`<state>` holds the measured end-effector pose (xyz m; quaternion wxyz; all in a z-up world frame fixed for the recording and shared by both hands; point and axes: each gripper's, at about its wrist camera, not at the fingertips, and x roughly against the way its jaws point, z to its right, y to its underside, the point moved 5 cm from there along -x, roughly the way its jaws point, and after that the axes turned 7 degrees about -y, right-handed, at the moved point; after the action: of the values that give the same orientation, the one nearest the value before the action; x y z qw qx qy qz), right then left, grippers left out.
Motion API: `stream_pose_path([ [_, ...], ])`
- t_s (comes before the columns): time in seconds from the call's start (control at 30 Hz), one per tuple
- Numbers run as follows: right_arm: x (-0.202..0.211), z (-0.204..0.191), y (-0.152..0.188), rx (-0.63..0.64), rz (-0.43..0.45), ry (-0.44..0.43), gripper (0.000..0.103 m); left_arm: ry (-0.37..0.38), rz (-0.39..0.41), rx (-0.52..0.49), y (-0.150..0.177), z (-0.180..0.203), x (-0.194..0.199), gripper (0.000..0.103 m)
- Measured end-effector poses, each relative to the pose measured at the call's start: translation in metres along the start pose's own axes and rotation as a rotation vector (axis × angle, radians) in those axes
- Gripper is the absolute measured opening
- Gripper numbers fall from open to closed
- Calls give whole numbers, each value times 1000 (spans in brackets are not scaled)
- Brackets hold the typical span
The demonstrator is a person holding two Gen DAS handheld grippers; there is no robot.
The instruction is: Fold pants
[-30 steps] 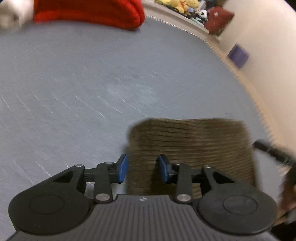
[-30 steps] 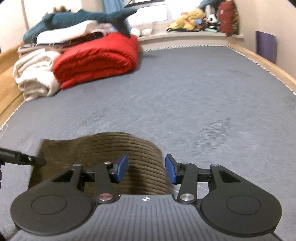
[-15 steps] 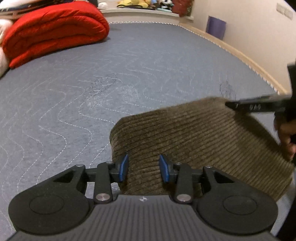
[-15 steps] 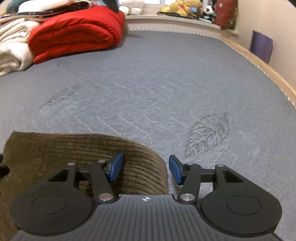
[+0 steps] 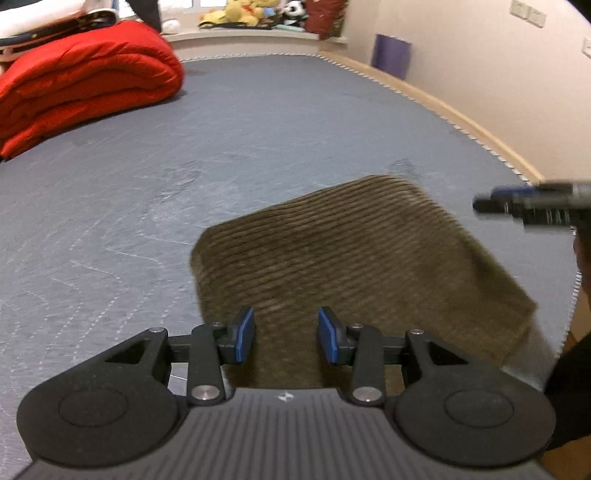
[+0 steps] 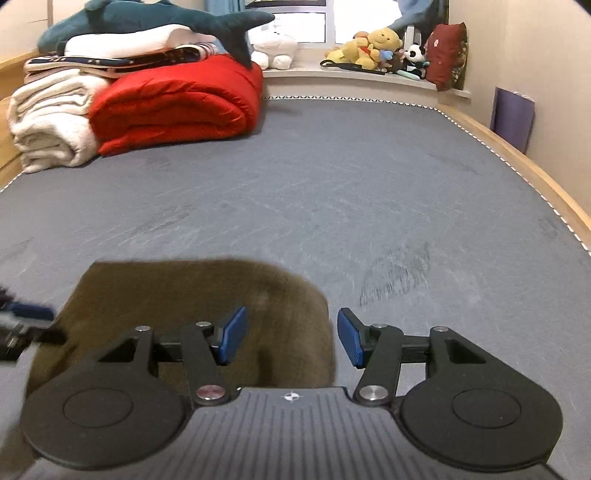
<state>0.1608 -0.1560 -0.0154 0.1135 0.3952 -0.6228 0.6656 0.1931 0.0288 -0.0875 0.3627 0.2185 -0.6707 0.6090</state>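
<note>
Brown corduroy pants (image 5: 351, 258) lie folded into a compact rectangle on the grey mattress (image 5: 258, 129). My left gripper (image 5: 286, 330) hovers over their near left part, open, its blue pads apart with nothing pressed between them. In the right wrist view the pants (image 6: 184, 295) fill the lower left. My right gripper (image 6: 291, 332) hangs above their right edge; its jaws are opening and the cloth lies below them, not gripped. A blurred right fingertip (image 5: 517, 206) shows at the right of the left wrist view. The left fingertip (image 6: 26, 317) shows at the left of the right wrist view.
A rolled red duvet (image 6: 177, 103), white blankets (image 6: 48, 118) and a shark plush (image 6: 147, 18) are stacked at the far left of the bed. Plush toys (image 6: 373, 48) line the window sill. A wooden bed rail (image 6: 517, 162) and a purple panel (image 6: 511, 118) run along the right wall.
Both grippers have drawn back from the pants, which now lie farther ahead. The right jaws have widened. The left view has rolled level, and the right gripper has lifted off the cloth.
</note>
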Motion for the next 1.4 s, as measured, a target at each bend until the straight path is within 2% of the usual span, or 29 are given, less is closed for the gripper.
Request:
stream_pose_path([
  [0.07, 12, -3, 21, 1, -55, 10, 57, 8, -29, -41, 7, 6, -4, 42],
  [0.13, 6, -1, 50, -7, -184, 45, 57, -39, -117, -91, 27, 8, -25, 45],
  [0.17, -3, 3, 67, -10, -270, 66, 62, -48, -127, -90, 33, 8, -30, 48],
  [0.2, -10, 6, 78, -24, -317, 62, 67, -53, -126, -74, 34, 7, -30, 48],
  [0.23, -13, 11, 83, -62, -328, 63, 71, -62, -124, -55, 31, 7, -26, 48],
  [0.33, -6, 15, 75, -101, -309, 73, 69, -136, -137, -53, 26, 12, -5, 49],
  [0.37, 2, 14, 71, -102, -283, 88, 66, -162, -127, -50, 24, 13, 6, 53],
  [0.43, 29, 9, 62, -118, -193, 99, 66, -151, -76, -28, 24, 18, 39, 69],
  [0.47, 42, 6, 58, -132, -149, 89, 67, -156, -50, -16, 24, 20, 55, 82],
  [0.5, 58, 1, 54, -148, -99, 76, 68, -166, -15, 2, 26, 24, 74, 88],
  [0.6, 101, -12, 48, -157, 15, 44, 79, -200, 85, 83, 36, 35, 124, 91],
  [0.67, 127, -25, 47, -118, 85, 20, 91, -212, 132, 139, 45, 43, 149, 91],
  [0.73, 145, -34, 52, -73, 137, 4, 95, -215, 153, 210, 55, 52, 161, 93],
  [0.8, 153, -39, 63, -43, 175, -3, 96, -210, 144, 324, 68, 56, 161, 93],
  [0.83, 151, -40, 71, -37, 168, -4, 96, -192, 125, 362, 75, 59, 157, 93],
  [0.9, 134, -38, 80, -33, 90, 27, 96, -190, 42, 411, 91, 66, 139, 93],
  [0.97, 124, -37, 83, -42, 61, 45, 96, -232, -22, 367, 103, 76, 120, 93],
  [1.03, 115, -38, 82, -38, 45, 48, 96, -296, -19, 286, 102, 80, 109, 94],
  [1.07, 110, -35, 83, -37, 33, 56, 96, -319, -6, 255, 100, 81, 105, 98],
  [1.1, 108, -36, 86, -38, 23, 62, 96, -335, 6, 228, 98, 80, 101, 103],
  [1.17, 100, -34, 88, -48, -3, 59, 96, -354, 20, 204, 96, 76, 92, 103],
  [1.4, 96, -32, 96, -46, -20, 64, 96, -324, 20, 266, 92, 69, 85, 103],
])
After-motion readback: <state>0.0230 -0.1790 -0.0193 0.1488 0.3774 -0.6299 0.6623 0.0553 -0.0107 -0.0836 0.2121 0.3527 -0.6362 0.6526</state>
